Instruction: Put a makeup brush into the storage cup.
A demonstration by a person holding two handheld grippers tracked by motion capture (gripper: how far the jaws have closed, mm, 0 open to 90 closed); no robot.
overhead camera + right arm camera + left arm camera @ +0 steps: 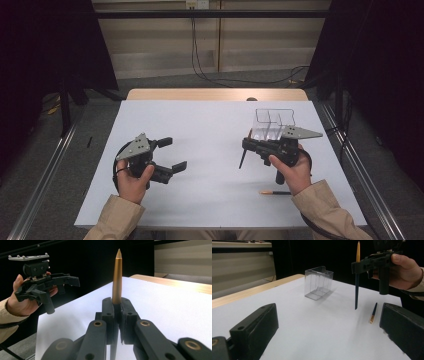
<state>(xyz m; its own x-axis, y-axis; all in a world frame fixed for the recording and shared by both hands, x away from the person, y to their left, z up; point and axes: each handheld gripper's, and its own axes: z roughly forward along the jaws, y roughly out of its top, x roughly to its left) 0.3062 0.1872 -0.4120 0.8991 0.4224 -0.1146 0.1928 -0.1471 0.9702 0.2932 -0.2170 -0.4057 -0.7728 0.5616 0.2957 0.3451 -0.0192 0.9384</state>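
Observation:
My right gripper [247, 145] is shut on a pen [242, 159] with a dark blue barrel and a gold end. It holds the pen upright above the white table top, gold end [117, 277] up and dark tip [356, 297] hanging just above the surface. A second pen of the same kind [275, 192] lies flat near the front edge, by the right hand. A clear plastic box with dividers [274, 122] stands just behind the right gripper. My left gripper [172, 154] stands open at the left, with nothing between its jaws.
The white table top [210, 130] has a wooden strip [215, 94] along its far edge. Metal rails [45, 175] run along the floor on both sides. Cables [200, 65] trail on the floor behind the table.

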